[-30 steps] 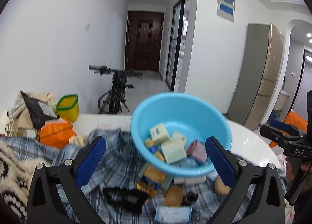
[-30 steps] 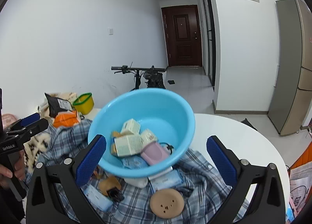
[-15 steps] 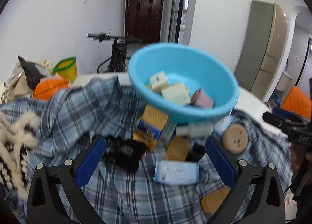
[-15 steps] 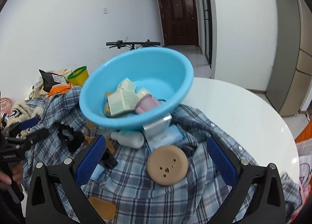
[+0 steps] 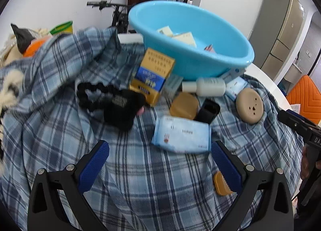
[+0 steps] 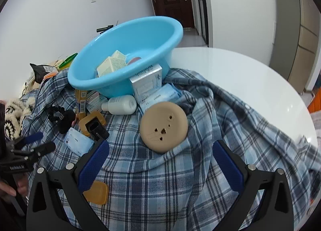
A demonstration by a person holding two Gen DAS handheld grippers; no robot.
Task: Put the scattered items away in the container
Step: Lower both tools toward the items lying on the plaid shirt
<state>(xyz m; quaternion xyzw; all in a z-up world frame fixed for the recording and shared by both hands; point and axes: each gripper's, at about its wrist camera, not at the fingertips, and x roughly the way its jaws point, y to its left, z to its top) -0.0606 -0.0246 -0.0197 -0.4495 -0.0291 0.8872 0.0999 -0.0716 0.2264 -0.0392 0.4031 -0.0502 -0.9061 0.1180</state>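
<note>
- Left wrist view: the left gripper (image 5: 159, 155) hangs with jaws wide and empty above the plaid cloth (image 5: 140, 190); the pale blue tissue pack (image 5: 181, 134) lies just ahead of the fingertips, slightly toward the right finger, with its long axis running roughly across the jaw gap.
- Relation that governs the next move: closing on the pack would likely mean either spanning its longer side or turning the wrist to take the shorter one. This is a judgement from the pack's lie, not something shown.
- The blue basin (image 5: 200, 64), the container, sits tilted at the far edge of the clutter, resting on some of the boxes beneath it; it already holds a few small boxes.
- Right wrist view: the right gripper (image 6: 160, 154) is likewise wide and empty; the tan round disc (image 6: 164, 127) lies directly ahead, centred between the fingers and propped on a fold of cloth, so it is the nearer target for this hand.
- Nearer hand: left for the tissue pack, right for the disc.
- Shown only in the right view: the silver box (image 6: 147, 82) leaning against the basin wall, and the bare white table (image 6: 250, 82) beyond the cloth.
- Shown better in the left view: the black scrunchie and pouch (image 5: 112, 100) and the yellow-and-blue box (image 5: 152, 76).
</note>
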